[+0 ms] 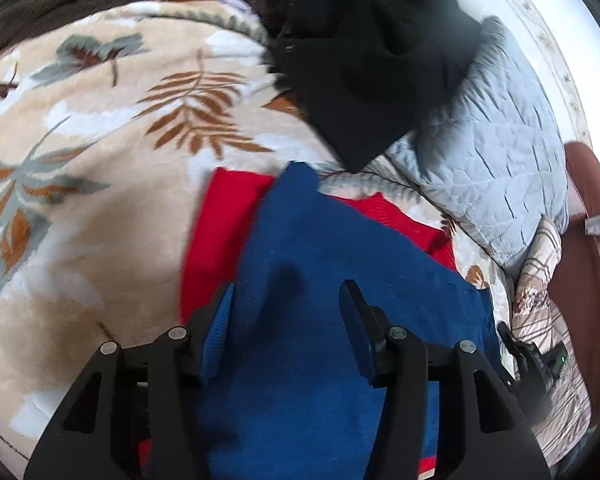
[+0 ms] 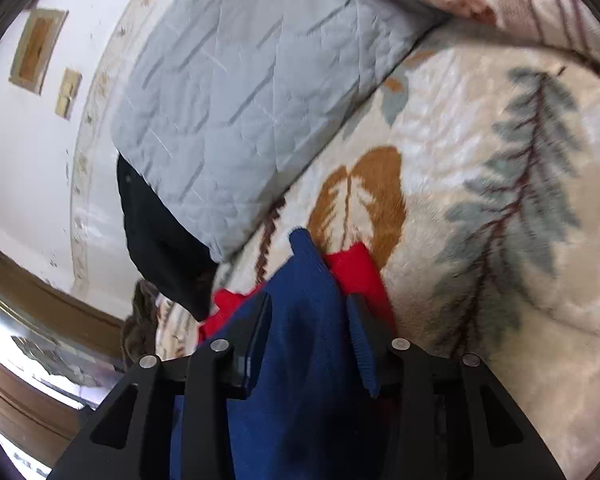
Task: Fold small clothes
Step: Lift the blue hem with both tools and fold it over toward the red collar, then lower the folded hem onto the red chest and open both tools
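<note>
Nearest me, my left tongs stand spread above the blue cloth, pads clear of it, nothing pinched. My right tongs are also parted, with a ridge of that blue cloth running up between the jaws; the pads look just off the fabric, so I judge it released. The blue piece lies on a red garment on the leaf-print blanket of the bed. I judge 1 fold is just laid; next I need to pick a fresh edge or corner of the blue. Beyond lie a black garment and a grey quilted pillow.
</note>
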Demonstrator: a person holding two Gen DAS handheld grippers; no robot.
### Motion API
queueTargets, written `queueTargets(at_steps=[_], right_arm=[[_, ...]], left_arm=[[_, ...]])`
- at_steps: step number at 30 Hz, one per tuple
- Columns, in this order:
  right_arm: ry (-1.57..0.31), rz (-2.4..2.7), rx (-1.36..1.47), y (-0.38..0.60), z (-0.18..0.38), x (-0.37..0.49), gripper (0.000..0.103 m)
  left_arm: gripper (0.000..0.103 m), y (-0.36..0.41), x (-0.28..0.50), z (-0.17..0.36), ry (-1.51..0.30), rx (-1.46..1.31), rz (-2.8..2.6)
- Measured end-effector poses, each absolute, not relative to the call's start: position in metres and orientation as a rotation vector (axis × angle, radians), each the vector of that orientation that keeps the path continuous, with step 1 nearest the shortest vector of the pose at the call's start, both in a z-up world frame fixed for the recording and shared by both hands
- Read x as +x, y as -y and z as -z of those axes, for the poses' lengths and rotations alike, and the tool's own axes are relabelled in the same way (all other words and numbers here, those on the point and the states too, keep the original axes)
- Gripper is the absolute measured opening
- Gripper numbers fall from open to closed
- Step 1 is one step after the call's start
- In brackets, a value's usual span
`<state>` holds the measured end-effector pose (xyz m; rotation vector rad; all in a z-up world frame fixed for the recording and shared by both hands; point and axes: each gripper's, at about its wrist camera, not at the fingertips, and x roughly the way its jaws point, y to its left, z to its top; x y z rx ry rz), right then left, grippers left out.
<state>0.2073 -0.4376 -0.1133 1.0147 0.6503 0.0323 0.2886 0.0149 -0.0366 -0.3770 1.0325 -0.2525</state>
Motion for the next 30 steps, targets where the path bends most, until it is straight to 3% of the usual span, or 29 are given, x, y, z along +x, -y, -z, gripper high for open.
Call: queueTargets(at_steps=[2, 3, 7, 11, 12, 14, 16, 18, 23, 25, 26, 27, 30], right_arm=[[-0.685, -0.047, 0.997, 0.43, 0.12, 0.219, 0.036], [-0.671, -0.054, 0.963, 0.43, 0.116, 0.219, 0.005], [-0.547, 0.002, 0.944, 0.434, 0.095, 0.207, 0.007], [-0.694, 0.073, 0.978, 0.437, 0.128, 0.21, 0.007], [-0.666, 0.061, 1.026, 0.44, 0.126, 0.204, 0.014], [-0.652, 0.061, 1.044, 0.444, 0.114, 0.196, 0.016], [-0.651, 0.041, 1.033, 0.445, 0.098, 0.179, 0.026], [-0.694, 0.051, 1.063, 0.445, 0.09, 0.161, 0.048], [-0.788, 0.1, 1.05, 0.421, 0.098, 0.116, 0.058], [-0.819, 0.135, 0.988, 0.41, 0.108, 0.114, 0.057], [-0.804, 0.132, 0.913, 0.403, 0.107, 0.114, 0.049], [-0.804, 0.128, 0.847, 0.398, 0.101, 0.115, 0.015], [-0.679, 0.042, 0.733, 0.388, 0.07, 0.109, 0.014]], left_arm=[[0.052, -0.005, 0.295, 0.04, -1.035, -0.316, 0.236], [0.052, -0.001, 0.301, 0.043, -1.042, -0.285, 0.213], [0.051, -0.011, 0.321, 0.064, -1.067, -0.295, 0.135], [0.051, -0.01, 0.319, 0.06, -1.083, -0.274, 0.122], [0.051, -0.013, 0.316, 0.056, -1.1, -0.281, 0.121], [0.051, -0.022, 0.306, 0.049, -1.105, -0.329, 0.148], [0.051, -0.032, 0.287, 0.039, -1.105, -0.377, 0.173], [0.051, -0.04, 0.258, 0.032, -1.104, -0.413, 0.193], [0.056, -0.049, 0.215, 0.044, -1.062, -0.481, 0.164], [0.056, -0.045, 0.214, 0.054, -1.082, -0.46, 0.172], [0.056, -0.04, 0.218, 0.054, -1.098, -0.414, 0.168], [0.056, -0.033, 0.223, 0.05, -1.097, -0.35, 0.159], [0.057, -0.033, 0.229, 0.054, -1.09, -0.316, 0.124]])
